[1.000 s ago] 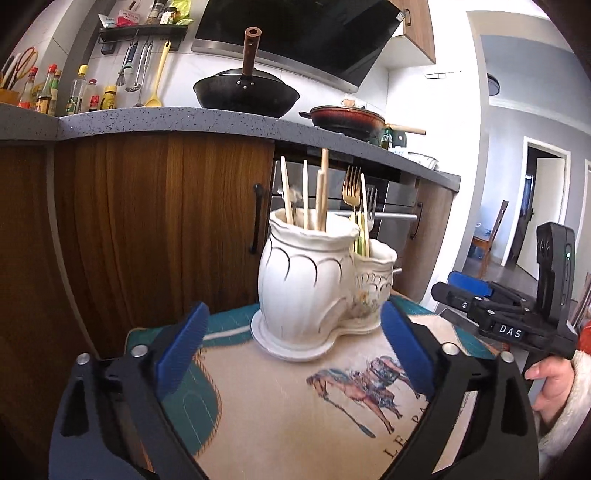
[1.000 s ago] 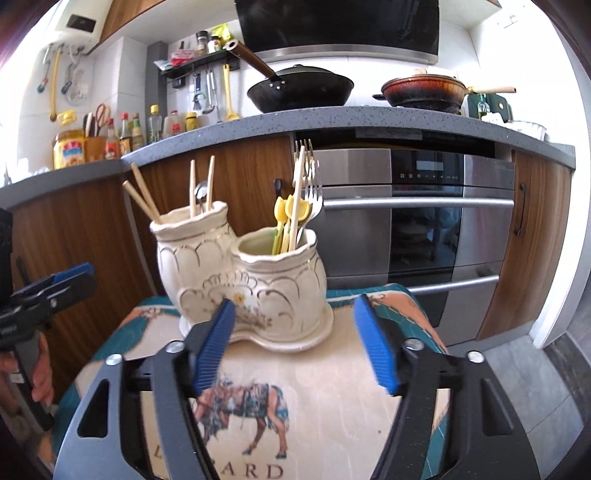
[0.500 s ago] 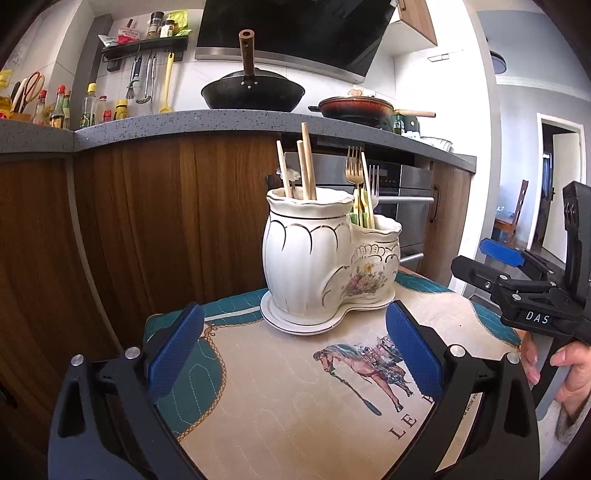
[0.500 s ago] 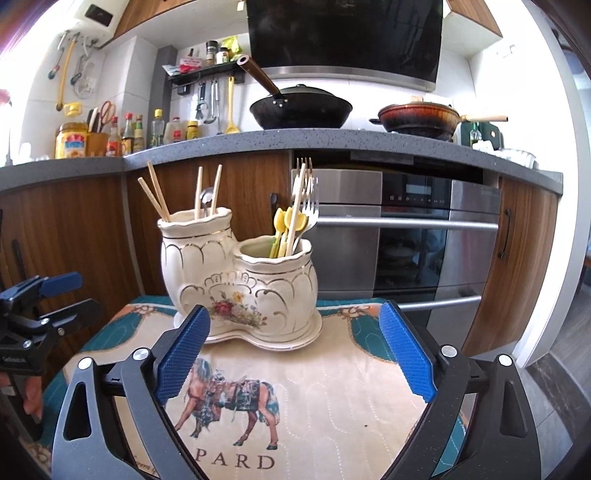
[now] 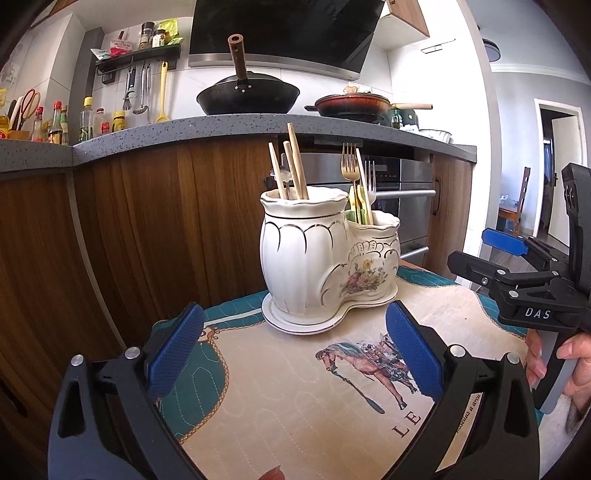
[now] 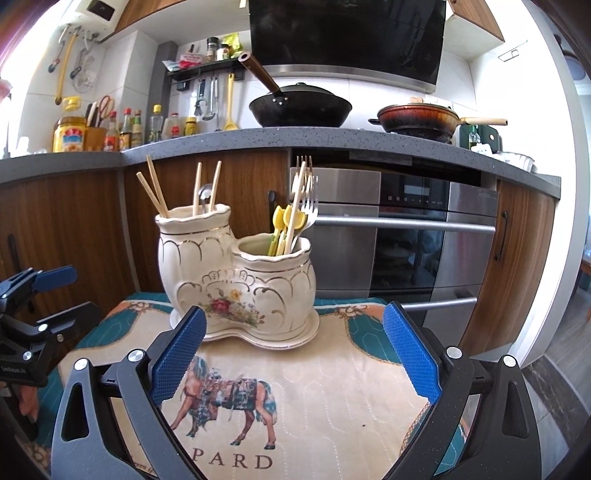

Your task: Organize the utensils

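Utensil holder: glazed ceramic, glossy, gilt trim. Chopsticks: matt wood. Forks: shiny metal. Mat: quilted cloth, matt. Gripper pads: blue textured rubber-like surface. Cabinet: wood grain, satin. Oven: brushed steel.

A home kitchen: wok on countertop, built-in oven, range hood.

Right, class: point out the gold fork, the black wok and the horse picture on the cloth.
gold fork (image 5: 349, 162), left wrist view, on its tines.
black wok (image 6: 300, 108), right wrist view, on its bowl.
horse picture (image 6: 232, 400), right wrist view, on the body.
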Available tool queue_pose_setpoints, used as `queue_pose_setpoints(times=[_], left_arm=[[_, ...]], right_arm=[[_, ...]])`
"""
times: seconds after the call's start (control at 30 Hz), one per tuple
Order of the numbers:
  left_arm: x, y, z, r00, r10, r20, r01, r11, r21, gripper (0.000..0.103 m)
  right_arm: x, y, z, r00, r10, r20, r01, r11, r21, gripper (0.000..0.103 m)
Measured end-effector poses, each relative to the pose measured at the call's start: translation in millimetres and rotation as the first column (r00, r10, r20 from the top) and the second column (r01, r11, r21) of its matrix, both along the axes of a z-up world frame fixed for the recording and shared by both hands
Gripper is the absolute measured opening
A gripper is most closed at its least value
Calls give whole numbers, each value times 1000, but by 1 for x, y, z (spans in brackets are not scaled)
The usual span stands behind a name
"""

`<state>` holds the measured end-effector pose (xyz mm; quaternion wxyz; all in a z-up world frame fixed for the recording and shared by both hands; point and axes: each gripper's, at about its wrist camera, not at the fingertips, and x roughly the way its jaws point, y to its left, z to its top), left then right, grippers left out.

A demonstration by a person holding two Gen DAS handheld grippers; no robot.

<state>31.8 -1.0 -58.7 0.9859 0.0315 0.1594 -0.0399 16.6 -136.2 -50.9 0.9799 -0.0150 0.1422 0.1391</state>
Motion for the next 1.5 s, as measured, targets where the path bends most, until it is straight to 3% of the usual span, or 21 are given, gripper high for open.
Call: queue_pose_setpoints(times=[1.5], left_arm=[[1,1,-1,1000,8,-5,-8,1000,-2,97]], right_arm=[[0,1,0,1000,0,-2,0,1000,-2,97]])
